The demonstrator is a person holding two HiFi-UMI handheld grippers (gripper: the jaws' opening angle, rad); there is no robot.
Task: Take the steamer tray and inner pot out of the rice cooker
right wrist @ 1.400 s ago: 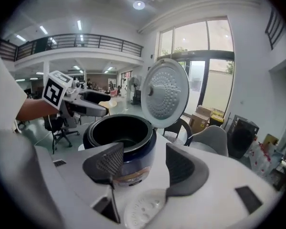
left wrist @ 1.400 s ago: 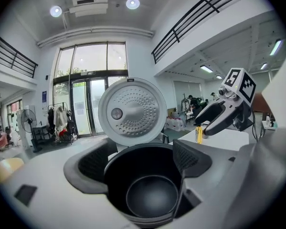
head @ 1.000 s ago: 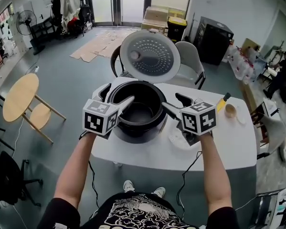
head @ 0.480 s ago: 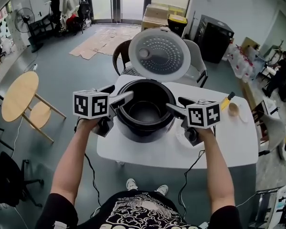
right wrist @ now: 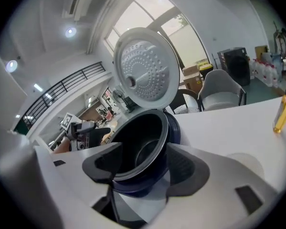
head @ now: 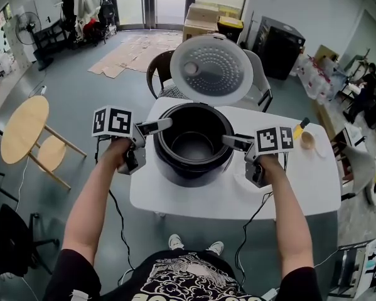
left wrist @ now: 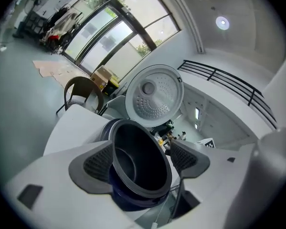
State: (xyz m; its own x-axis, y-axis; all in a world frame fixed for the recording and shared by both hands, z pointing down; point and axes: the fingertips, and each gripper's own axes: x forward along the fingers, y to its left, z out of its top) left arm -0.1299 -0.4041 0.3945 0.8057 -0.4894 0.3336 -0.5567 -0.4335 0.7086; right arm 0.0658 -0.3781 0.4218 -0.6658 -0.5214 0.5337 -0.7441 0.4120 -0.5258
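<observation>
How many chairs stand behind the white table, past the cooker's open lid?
2. A dark brown chair stands left of the open lid, a light grey chair right of it, both beyond the white table. The lid covers part of each and could hide another.

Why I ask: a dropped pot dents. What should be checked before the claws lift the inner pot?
1. Lid open, clear above: ok.
2. No steamer tray visible inside inner pot: ok.
3. Left claw has a grip: not ok; jaws just closing slightly, inner pot shows between them, pads not pressing.
4. Right claw has a grip: not ok; jaws apart, pads not pressing.
5. Bare table space for setting down: ok.
</observation>
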